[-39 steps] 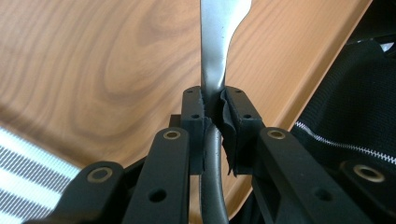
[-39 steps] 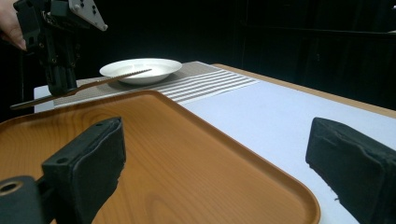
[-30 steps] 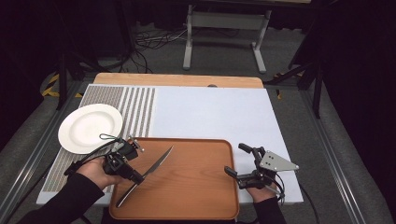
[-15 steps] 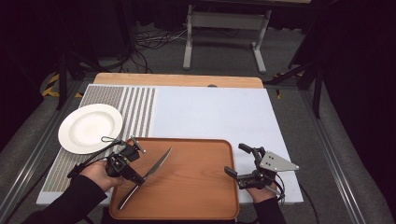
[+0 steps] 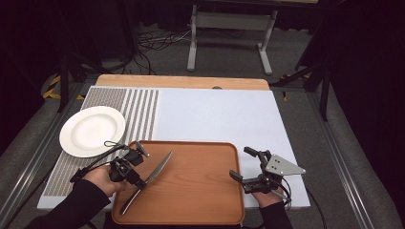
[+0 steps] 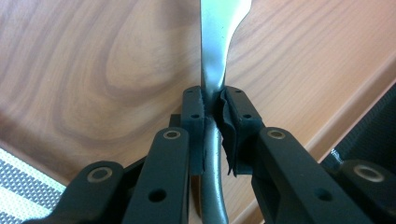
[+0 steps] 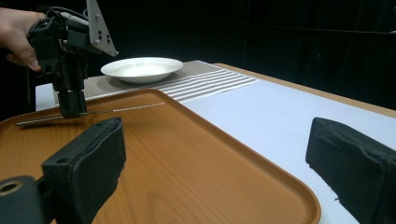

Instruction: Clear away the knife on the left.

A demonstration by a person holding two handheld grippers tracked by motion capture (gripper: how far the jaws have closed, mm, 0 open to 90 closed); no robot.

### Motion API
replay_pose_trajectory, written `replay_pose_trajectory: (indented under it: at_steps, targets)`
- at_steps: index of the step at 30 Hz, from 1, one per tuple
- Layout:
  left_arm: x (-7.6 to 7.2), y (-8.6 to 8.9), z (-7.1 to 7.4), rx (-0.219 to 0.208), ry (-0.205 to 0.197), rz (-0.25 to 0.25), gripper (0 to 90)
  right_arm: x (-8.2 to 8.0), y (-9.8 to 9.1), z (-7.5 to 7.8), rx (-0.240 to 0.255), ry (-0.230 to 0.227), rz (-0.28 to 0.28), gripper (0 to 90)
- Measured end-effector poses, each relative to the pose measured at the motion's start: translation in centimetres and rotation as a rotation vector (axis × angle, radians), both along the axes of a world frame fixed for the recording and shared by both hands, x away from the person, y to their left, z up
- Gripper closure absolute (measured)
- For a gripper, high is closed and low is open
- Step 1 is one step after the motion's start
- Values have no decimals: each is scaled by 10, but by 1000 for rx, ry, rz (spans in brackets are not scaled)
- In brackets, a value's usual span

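A metal knife [image 5: 152, 177] lies slantwise over the left part of the wooden tray [image 5: 196, 191], blade pointing away and to the right. My left gripper [image 5: 138, 182] is shut on it where handle meets blade. In the left gripper view the pads [image 6: 196, 109] press on the knife [image 6: 215, 56] from both sides. I cannot tell whether the knife rests on the tray or hangs just above it. My right gripper [image 5: 242, 163] stands open at the tray's right rim with nothing between its jaws. From the right gripper view the left gripper [image 7: 70, 100] and knife [image 7: 46, 120] show across the tray [image 7: 196, 177].
A white plate [image 5: 92, 130] sits on the striped left part of the mat [image 5: 143, 109], beyond the tray's left corner. The pale mat [image 5: 215, 114] stretches behind the tray. A metal stand [image 5: 229, 21] is on the floor beyond the table.
The left gripper and the knife have shifted a little toward the near edge. The right gripper has kept still.
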State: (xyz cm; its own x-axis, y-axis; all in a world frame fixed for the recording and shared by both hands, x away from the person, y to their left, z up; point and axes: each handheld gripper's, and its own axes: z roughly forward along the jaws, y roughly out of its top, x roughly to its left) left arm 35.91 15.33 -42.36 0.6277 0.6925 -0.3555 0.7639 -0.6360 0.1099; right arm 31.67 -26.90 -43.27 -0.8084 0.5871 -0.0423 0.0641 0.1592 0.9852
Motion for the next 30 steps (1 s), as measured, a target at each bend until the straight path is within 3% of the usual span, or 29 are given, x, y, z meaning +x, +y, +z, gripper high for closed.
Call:
replay_pose_trajectory:
  at_steps: [3, 20, 25, 30]
  targets:
    - [-1, -2, -2, 25, -10, 2, 804, 0, 0, 0, -1, 1, 0, 56]
    - [1, -3, -6, 57, -7, 14, 803, 1, 0, 0, 2, 10, 3, 58]
    - [2, -3, -9, 87, -9, 2, 802, 1, 0, 0, 2, 11, 1, 59]
    - [2, -3, -9, 76, -3, 11, 802, 1, 0, 0, 0, 11, 1, 59]
